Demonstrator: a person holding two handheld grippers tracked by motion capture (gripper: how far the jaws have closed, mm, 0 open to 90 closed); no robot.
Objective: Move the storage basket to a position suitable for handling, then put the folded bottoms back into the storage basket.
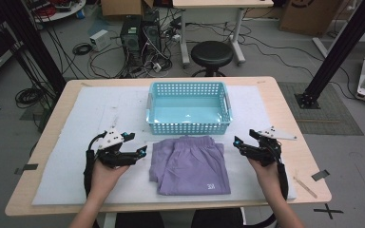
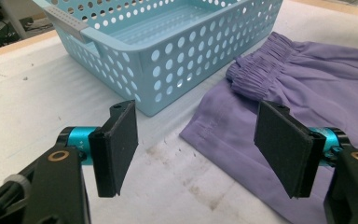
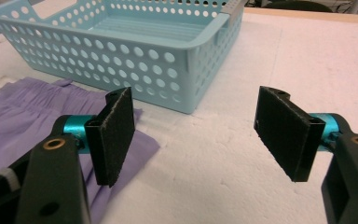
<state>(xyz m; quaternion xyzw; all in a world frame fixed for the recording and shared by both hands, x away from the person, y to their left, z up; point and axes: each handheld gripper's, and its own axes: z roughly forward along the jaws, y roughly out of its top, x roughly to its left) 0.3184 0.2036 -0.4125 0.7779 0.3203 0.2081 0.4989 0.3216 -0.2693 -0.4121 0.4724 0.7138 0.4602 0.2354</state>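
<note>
A pair of folded purple shorts point(image 1: 190, 164) lies on the white mat, just in front of an empty light-blue perforated basket point(image 1: 188, 127). My left gripper point(image 1: 138, 143) hovers at the shorts' left edge, open, with nothing between its pads. In the left gripper view the gripper point(image 2: 196, 144) frames bare mat, with the shorts point(image 2: 317, 79) to the right and the basket point(image 2: 177, 60) ahead. My right gripper point(image 1: 244, 137) stands off the shorts' right edge, open and empty. In the right gripper view the gripper point(image 3: 196, 140) spans bare mat, the shorts point(image 3: 23, 116) lying left and the basket point(image 3: 135, 60) beyond.
A white foam mat point(image 1: 76, 142) covers most of the wooden table point(image 1: 304, 161). Beyond the table's far edge stand a black stool point(image 1: 212, 54), a computer tower point(image 1: 140, 33) and tangled cables on the floor. A black frame post point(image 1: 342, 42) rises at the right.
</note>
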